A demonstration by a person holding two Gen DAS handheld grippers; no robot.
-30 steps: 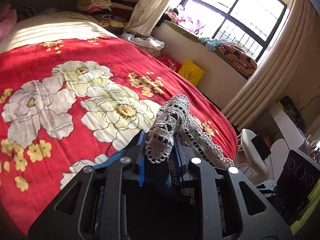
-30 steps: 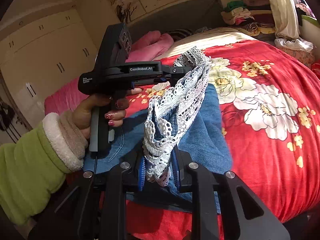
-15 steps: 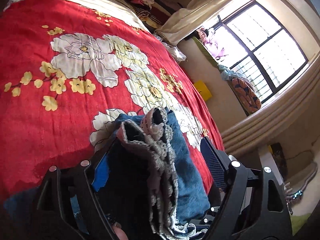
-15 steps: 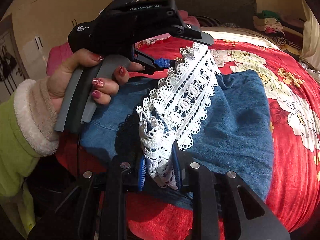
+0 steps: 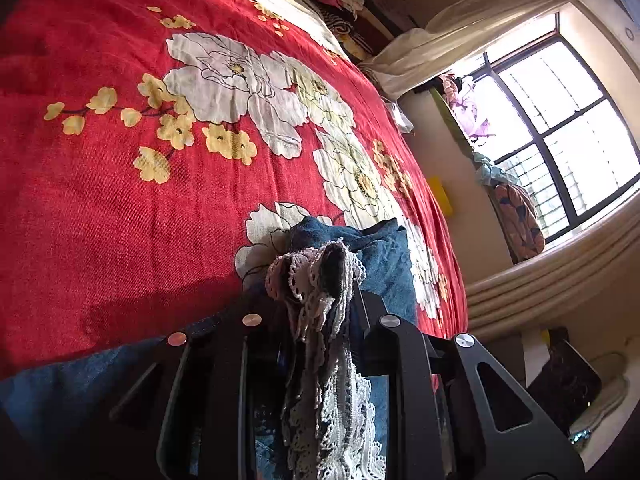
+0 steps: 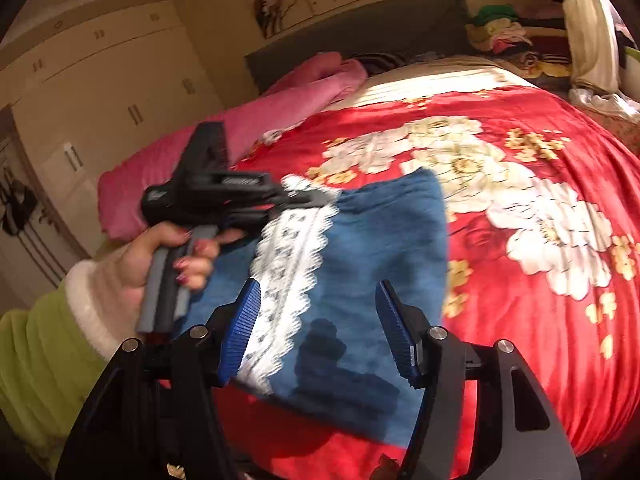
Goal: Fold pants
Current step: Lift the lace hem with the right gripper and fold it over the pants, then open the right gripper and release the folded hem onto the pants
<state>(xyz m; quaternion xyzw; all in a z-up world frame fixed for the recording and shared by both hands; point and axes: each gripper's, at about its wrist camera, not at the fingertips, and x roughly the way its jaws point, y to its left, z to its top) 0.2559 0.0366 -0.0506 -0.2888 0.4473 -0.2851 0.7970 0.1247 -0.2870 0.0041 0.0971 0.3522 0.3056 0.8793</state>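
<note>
The blue denim pants [image 6: 372, 264] lie folded on the red floral bedspread [image 6: 560, 320], with a white lace hem [image 6: 288, 256] running across the top layer. My right gripper [image 6: 318, 330] is open and empty just above the pants, blue pads [image 6: 246, 320] spread wide. My left gripper [image 5: 316, 292] is shut on the lace hem [image 5: 316, 280] at its far end; it also shows in the right wrist view [image 6: 312, 198], held by a hand in a green sleeve. Denim [image 5: 380, 248] bunches beyond its tips.
A pink blanket [image 6: 280, 112] lies at the head of the bed. Stacked clothes [image 6: 512, 40] sit by the curtain. A window [image 5: 560, 128], sill clutter and a yellow box [image 5: 442, 196] lie past the bed's far side. Wardrobes [image 6: 100, 100] line the left wall.
My right gripper has opened and let go of the lace hem, which now lies flat on the denim. My left gripper has lowered toward the bed, still holding the hem.
</note>
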